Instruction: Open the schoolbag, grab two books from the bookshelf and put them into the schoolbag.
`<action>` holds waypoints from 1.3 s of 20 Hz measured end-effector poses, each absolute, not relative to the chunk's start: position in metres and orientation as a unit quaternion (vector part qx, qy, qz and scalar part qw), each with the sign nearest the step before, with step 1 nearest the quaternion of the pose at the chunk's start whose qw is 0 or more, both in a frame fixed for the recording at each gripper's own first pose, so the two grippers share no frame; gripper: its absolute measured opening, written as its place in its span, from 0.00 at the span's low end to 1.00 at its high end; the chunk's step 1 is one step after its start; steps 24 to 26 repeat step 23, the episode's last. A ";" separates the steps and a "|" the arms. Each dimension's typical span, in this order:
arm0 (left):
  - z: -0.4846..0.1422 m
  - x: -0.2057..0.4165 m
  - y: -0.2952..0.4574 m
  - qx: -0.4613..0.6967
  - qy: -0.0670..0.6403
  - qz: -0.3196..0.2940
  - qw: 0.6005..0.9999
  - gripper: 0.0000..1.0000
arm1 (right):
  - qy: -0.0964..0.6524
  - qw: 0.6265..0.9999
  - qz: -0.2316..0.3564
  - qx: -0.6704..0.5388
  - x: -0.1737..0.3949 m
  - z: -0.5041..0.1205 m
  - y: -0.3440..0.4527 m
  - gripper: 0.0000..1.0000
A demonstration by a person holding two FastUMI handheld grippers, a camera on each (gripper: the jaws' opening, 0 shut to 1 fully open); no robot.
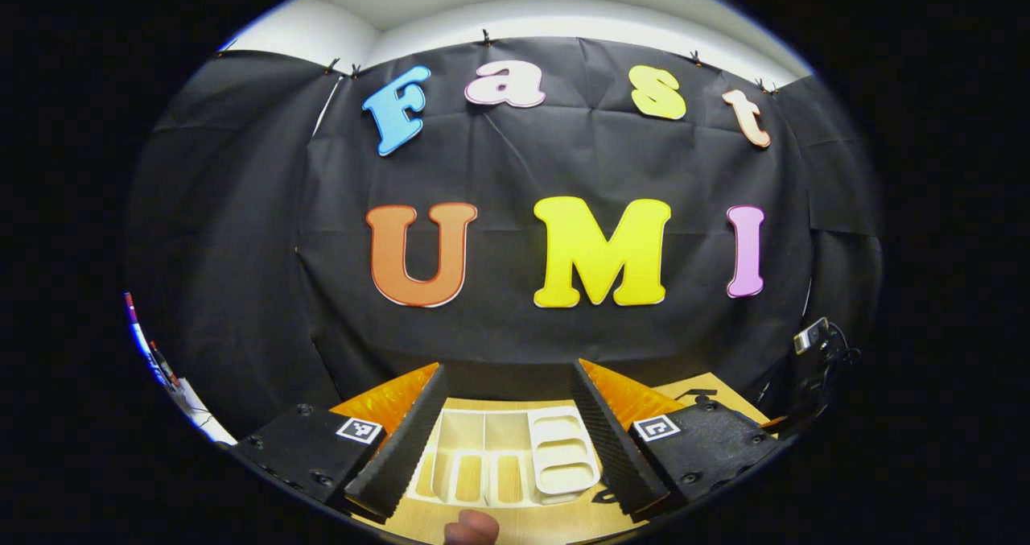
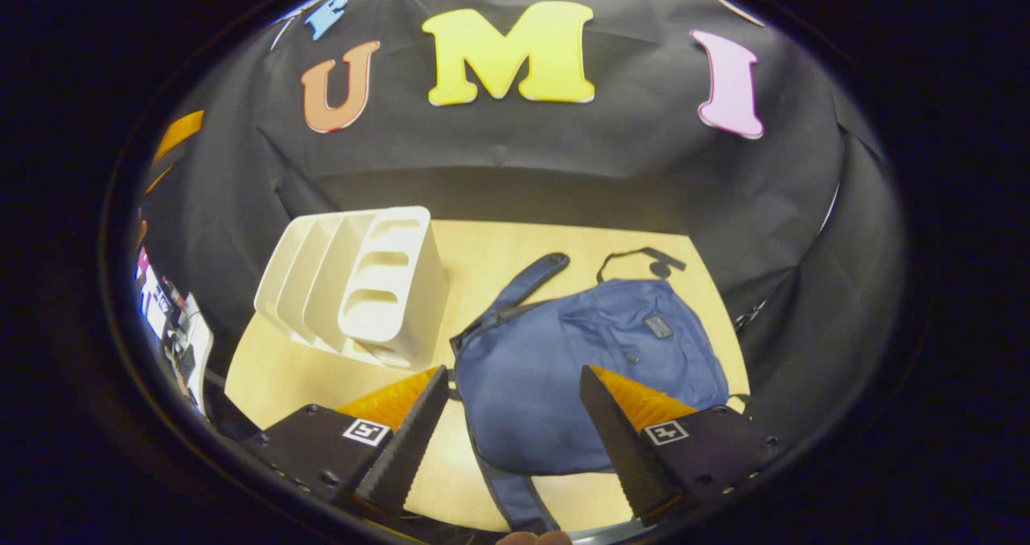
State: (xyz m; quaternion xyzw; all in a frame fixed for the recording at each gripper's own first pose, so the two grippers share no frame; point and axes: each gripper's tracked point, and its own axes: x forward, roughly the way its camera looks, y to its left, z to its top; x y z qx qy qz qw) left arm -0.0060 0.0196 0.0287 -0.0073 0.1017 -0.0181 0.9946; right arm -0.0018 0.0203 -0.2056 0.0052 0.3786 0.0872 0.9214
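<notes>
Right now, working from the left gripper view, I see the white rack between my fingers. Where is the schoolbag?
Observer: The blue schoolbag lies flat on the table, just right of the rack in the right gripper view.
Operator: Is it open already?
Observer: It looks closed; I see no gap into it.
Operator: And the right gripper?
Observer: The right gripper is open, hanging above the bag's near half.

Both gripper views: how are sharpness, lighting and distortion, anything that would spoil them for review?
Left gripper view: sharp and evenly lit, fisheye bending the wall's top edge, the white bookshelf small between the open left gripper. Right gripper view: dimmer toward the edges, a soft sheen on the wooden table, the blue schoolbag in focus, its outline bowed.
</notes>
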 end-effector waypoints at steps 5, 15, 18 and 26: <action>0.057 -0.002 0.020 -0.031 0.067 -0.011 0.997 0.97 | 0.240 0.968 0.074 0.004 0.020 -0.109 0.027 0.99; 0.110 0.005 0.013 -0.045 0.020 -0.015 0.999 0.97 | -0.013 1.000 0.024 0.014 0.011 0.062 0.038 0.99; 0.120 -0.002 0.010 -0.021 0.015 -0.020 0.999 0.97 | -0.022 0.999 0.030 0.027 0.006 0.075 0.049 0.97; 0.133 -0.013 -0.005 -0.010 -0.001 -0.035 0.999 0.96 | -0.036 0.998 0.037 0.040 0.003 0.084 0.064 0.99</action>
